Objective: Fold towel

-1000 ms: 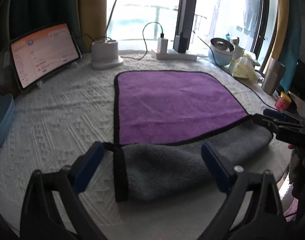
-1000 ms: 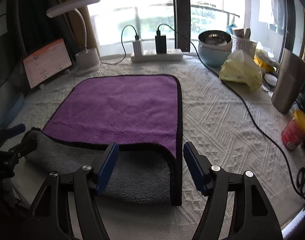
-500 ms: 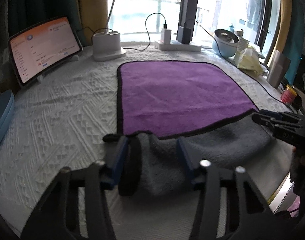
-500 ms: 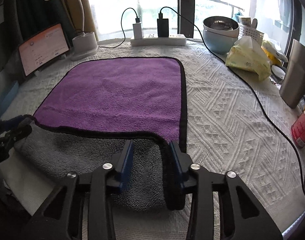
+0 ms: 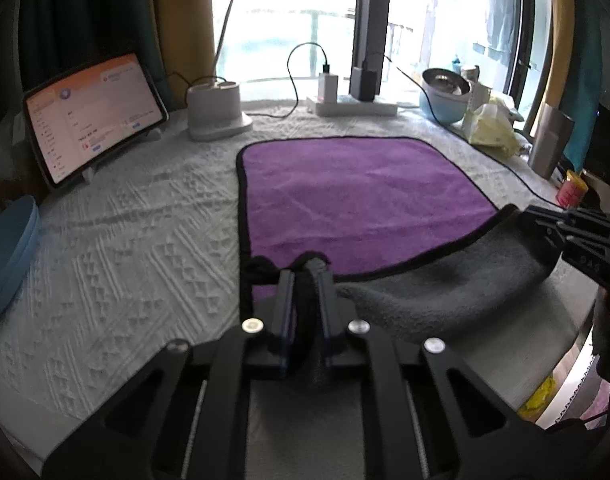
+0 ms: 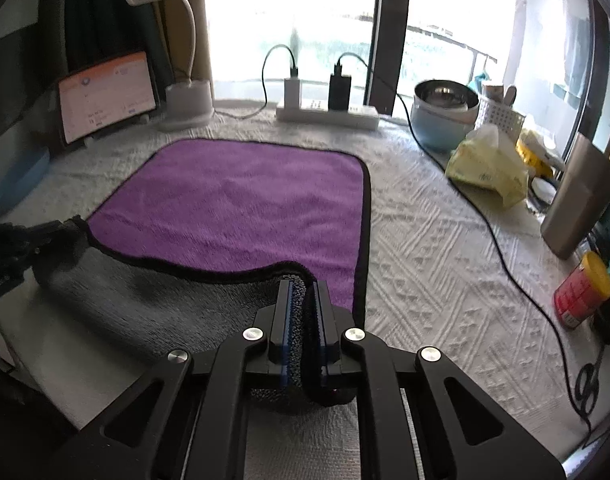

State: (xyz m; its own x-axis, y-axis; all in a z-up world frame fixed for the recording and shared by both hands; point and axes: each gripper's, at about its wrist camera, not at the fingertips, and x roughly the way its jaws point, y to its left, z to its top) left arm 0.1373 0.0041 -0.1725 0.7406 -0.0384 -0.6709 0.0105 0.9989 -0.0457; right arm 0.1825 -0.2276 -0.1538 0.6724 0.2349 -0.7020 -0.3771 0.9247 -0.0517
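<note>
A towel (image 5: 357, 188), purple on top, grey underneath with black trim, lies flat on the white textured tablecloth; its near edge is turned over, showing a grey band (image 5: 445, 284). My left gripper (image 5: 305, 276) is shut on the towel's near left corner. My right gripper (image 6: 303, 288) is shut on the near right corner, the grey pile pinched between its pads. The towel also shows in the right wrist view (image 6: 241, 204). Each gripper appears at the edge of the other's view, the right one (image 5: 577, 232) and the left one (image 6: 21, 240).
At the back stand a tablet (image 5: 93, 116), a desk lamp base (image 5: 215, 110), a power strip with chargers (image 6: 327, 114) and a blue bowl (image 6: 443, 116). On the right lie a yellow tissue pack (image 6: 489, 164), a cable (image 6: 505, 260), a metal cup (image 6: 581, 200) and a red jar (image 6: 583, 290).
Both grippers have gone from wide open to shut on the towel's near corners. The corners have lifted slightly and the grey edge has bunched.
</note>
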